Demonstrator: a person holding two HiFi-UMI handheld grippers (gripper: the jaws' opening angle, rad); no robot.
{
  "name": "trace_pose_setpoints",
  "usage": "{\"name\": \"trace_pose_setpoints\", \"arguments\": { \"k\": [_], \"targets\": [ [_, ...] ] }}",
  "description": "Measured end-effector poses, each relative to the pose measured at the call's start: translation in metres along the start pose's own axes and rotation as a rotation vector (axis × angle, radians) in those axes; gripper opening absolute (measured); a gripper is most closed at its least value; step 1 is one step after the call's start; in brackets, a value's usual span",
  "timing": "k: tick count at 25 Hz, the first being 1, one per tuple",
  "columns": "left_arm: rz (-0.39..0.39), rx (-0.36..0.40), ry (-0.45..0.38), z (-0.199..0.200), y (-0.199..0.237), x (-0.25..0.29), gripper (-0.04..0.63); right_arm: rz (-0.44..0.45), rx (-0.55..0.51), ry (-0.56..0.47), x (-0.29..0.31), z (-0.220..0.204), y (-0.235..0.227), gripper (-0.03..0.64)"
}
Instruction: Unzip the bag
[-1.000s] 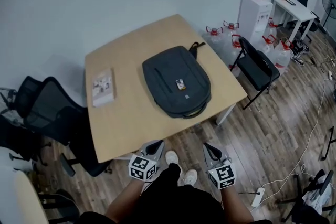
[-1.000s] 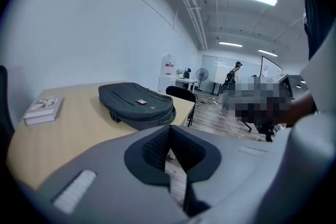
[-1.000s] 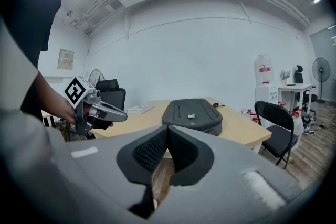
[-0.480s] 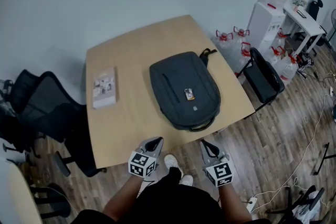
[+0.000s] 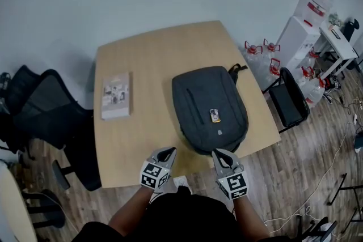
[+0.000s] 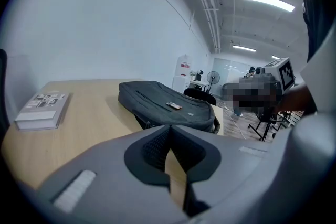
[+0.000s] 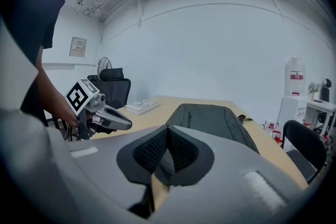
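Currently both hands are held low and close to the person's body, just short of the near end of the backpack (image 5: 209,107). It lies flat on the wooden table (image 5: 147,59) with its carry loop at the far end. The left gripper (image 5: 168,151) points forward and slightly down, just left of the backpack's near end and clear of it. Its jaws are pressed together on nothing. The right gripper (image 5: 218,154) is tilted much the same, its tips at the backpack's near edge (whether they touch the fabric cannot be told), and its jaws are likewise closed and empty. A book (image 5: 116,95) lies well to the left of the backpack.

Only the head view shows the black folding chair (image 5: 288,103) to the right of the backpack. The left gripper view adds the backpack's near side and a small badge on its top. The right gripper view shows the left gripper side-on, held in a hand, left of the backpack.
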State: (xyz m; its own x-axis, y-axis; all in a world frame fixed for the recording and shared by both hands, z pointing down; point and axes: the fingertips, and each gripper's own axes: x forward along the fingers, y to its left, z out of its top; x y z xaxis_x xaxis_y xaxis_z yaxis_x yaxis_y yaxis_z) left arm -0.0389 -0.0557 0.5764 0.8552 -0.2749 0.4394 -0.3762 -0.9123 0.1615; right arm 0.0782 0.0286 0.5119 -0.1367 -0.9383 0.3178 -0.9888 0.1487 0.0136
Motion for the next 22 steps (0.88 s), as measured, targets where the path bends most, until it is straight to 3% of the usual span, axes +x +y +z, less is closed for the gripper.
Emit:
{"name": "trace_pose_setpoints", "arguments": {
  "k": [13, 17, 22],
  "targets": [
    [-0.031, 0.047, 0.114, -0.015, 0.009, 0.035, 0.018, 0.072, -0.041, 0.073, 0.044, 0.000, -0.008, 0.003],
    [0.011, 0.074, 0.136, -0.020, 0.016, 0.050, 0.018, 0.107, -0.036, 0.095, 0.050, -0.005, -0.014, 0.003],
    [0.055, 0.048, 0.170, -0.031, 0.025, 0.068, 0.018, 0.169, -0.024, 0.144, 0.054, -0.024, -0.016, 0.003]
  ]
}}
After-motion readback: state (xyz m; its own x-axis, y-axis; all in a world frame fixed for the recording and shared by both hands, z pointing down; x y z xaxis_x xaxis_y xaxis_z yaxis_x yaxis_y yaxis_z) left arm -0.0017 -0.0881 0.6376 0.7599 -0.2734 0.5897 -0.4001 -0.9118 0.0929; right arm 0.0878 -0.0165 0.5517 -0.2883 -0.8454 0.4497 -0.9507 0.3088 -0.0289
